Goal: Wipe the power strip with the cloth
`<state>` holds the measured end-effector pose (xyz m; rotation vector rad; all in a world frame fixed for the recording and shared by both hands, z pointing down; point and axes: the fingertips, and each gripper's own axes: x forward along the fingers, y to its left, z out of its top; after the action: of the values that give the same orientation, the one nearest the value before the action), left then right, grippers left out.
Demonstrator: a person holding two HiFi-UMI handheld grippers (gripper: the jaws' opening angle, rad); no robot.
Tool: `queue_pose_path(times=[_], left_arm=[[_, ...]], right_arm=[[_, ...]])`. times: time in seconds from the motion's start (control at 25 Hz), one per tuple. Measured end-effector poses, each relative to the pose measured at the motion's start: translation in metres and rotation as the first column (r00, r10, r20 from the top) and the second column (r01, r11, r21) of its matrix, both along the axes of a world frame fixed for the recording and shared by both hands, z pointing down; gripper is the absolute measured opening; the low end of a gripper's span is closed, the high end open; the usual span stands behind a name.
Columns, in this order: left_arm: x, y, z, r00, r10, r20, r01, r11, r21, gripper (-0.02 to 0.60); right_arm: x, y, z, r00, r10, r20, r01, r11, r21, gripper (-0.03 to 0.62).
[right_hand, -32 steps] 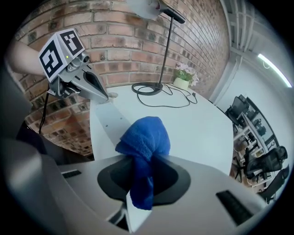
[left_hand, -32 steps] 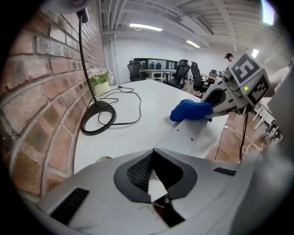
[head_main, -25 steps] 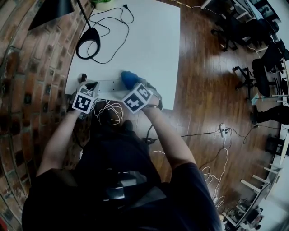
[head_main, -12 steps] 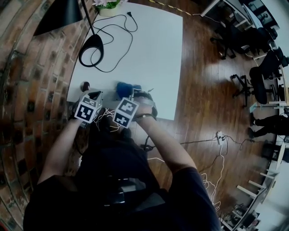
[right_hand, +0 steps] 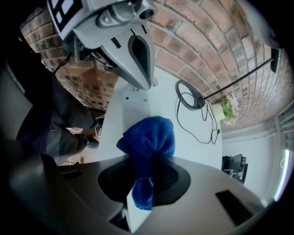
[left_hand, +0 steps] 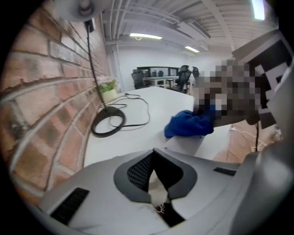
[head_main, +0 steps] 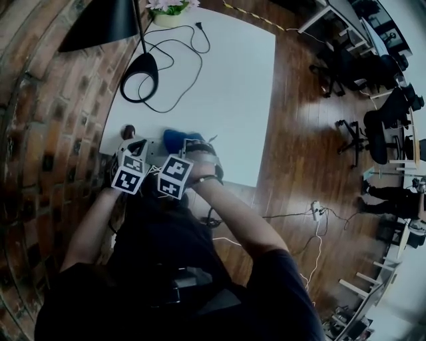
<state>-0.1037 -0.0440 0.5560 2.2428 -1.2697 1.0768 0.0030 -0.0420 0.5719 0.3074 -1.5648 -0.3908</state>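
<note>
Right gripper (right_hand: 141, 186): jaws closed on a blue cloth (right_hand: 149, 137), a fold of which runs down between them while the bunched bulk stands out beyond the tips. The cloth rests on the white power strip (right_hand: 131, 108), roughly at the middle of its visible length. Left gripper (left_hand: 158, 190): jaws closed together; a small pale scrap with thin threads shows at their tips, and what it is cannot be made out. In the right gripper view the left gripper's tip sits at the far end of the power strip, in contact with it or just above; which one is unclear. The power strip lies near the front edge of a white table (head_main: 223, 80), close to the brick wall (head_main: 40, 133) on the person's left. Further back on the table: a black ring-shaped lamp base (head_main: 140, 70) with a thin stem, a loose black cable (head_main: 190, 63) beside it, and a potted plant (head_main: 168, 9) at the far corner. To the right of the table is wooden floor (head_main: 299, 133).
</note>
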Motion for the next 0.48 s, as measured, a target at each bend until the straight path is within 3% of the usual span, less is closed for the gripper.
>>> queue_pose_path(times=[0.12,0.2,0.48], left_arm=[[-0.017,0.010,0.015,0.997,-0.074,-0.031,0.072,0.995,-0.070,0.009],[-0.016,0.018,0.027,0.998,-0.054,-0.040,0.049,0.993,-0.109,0.008],[-0.015,0.022,0.033,1.000,-0.002,-0.020,0.000,0.995,-0.102,0.002]], right_arm=[[0.000,0.000,0.000,1.000,-0.010,-0.019,0.010,1.000,-0.004,0.058],[0.000,-0.001,0.000,0.999,-0.012,-0.032,0.012,1.000,-0.008,0.058],[-0.010,-0.001,-0.001,0.991,-0.076,-0.111,0.077,0.997,0.000,0.057]])
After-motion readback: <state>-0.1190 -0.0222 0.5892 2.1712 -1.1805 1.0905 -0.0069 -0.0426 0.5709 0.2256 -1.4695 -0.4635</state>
